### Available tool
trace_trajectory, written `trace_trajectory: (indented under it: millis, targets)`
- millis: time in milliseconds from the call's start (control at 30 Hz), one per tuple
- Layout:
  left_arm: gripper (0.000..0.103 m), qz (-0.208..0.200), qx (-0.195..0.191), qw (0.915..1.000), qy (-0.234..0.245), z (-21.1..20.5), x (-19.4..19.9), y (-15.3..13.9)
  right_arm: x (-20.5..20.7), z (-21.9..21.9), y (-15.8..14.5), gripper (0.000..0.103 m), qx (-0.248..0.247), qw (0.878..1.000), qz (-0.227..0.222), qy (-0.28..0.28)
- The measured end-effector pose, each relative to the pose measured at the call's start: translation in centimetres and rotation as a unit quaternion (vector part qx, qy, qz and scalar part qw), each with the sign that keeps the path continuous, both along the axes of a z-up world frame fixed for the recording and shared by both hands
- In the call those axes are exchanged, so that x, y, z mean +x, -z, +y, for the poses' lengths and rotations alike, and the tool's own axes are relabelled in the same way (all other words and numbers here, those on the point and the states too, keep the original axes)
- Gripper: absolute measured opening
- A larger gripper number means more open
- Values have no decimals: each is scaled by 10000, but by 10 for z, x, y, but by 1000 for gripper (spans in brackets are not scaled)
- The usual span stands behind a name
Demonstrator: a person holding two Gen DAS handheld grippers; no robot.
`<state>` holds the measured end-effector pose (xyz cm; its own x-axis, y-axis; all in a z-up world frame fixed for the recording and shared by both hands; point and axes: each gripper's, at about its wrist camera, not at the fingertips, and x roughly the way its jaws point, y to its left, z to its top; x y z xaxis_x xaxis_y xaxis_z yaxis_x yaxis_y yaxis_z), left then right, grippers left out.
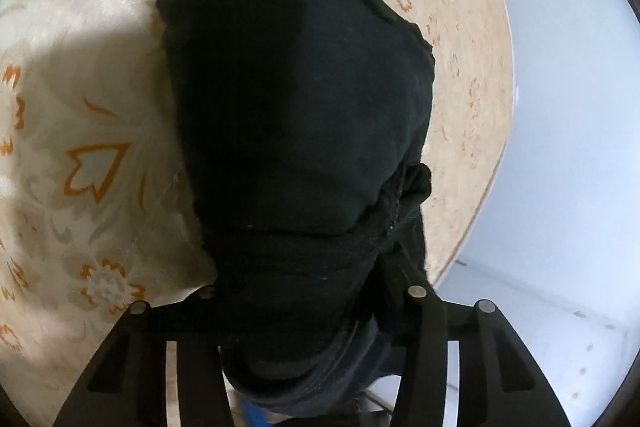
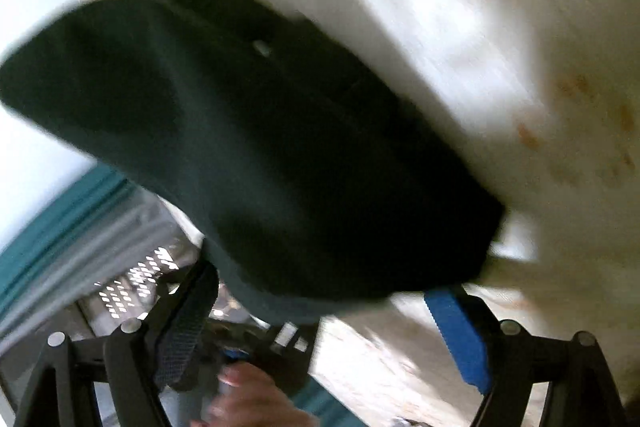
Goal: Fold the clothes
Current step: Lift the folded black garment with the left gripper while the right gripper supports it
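Observation:
A black garment (image 1: pixel 296 107) hangs in a folded bundle in front of my left gripper (image 1: pixel 308 291), which is shut on its bunched lower edge; the cloth hides the fingertips. It hangs over a cream tablecloth with orange flowers (image 1: pixel 92 163). In the right wrist view the same black garment (image 2: pixel 260 147) lies across the frame, blurred. My right gripper (image 2: pixel 328 303) stands open under its edge, with one dark finger (image 2: pixel 188 323) on the left and one blue pad (image 2: pixel 456 335) on the right. The cloth lies over the gap between them.
The table's rounded edge (image 1: pixel 492 163) runs down the right, with pale floor (image 1: pixel 568 131) beyond. In the right wrist view a teal and grey striped cloth (image 2: pixel 72 239) and a person's hand (image 2: pixel 256 399) show at the lower left.

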<state>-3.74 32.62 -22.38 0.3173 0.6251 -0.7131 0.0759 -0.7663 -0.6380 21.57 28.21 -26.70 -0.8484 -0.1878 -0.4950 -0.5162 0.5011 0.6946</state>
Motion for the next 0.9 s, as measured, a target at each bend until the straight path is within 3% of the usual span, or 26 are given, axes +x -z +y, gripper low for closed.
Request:
trace_trajectory:
  millis: [200, 333, 467, 567, 633, 733, 833, 900]
  targets:
    - [46, -320, 32, 9995, 47, 6, -2, -8, 9, -48, 13, 88, -456, 9951, -157, 859]
    - [42, -526, 111, 9985, -97, 10, -3, -10, 0, -31, -4, 88, 223, 9946, -133, 1004]
    - [37, -485, 132, 9986, -159, 20, 0, -14, -3, -19, -9, 89, 327, 9904, -211, 1327]
    - [31, -431, 190, 9987, -202, 26, 3, -17, -2, -18, 3, 87, -249, 9837, -114, 1775]
    - [27, -326, 207, 9990, -229, 28, 6, -19, 0, -20, 11, 63, -606, 9800, -48, 1897]
    - [23, -84, 277, 9994, -188, 30, 14, -28, 6, -21, 10, 42, -836, 9772, 220, 1940]
    - [19, 309, 460, 9984, -150, 30, 24, -49, 7, -9, -17, 30, -224, 9877, 147, 1538]
    - [19, 656, 550, 9962, -161, 29, 28, -69, -2, 2, -56, 26, 851, 9917, -86, 959]
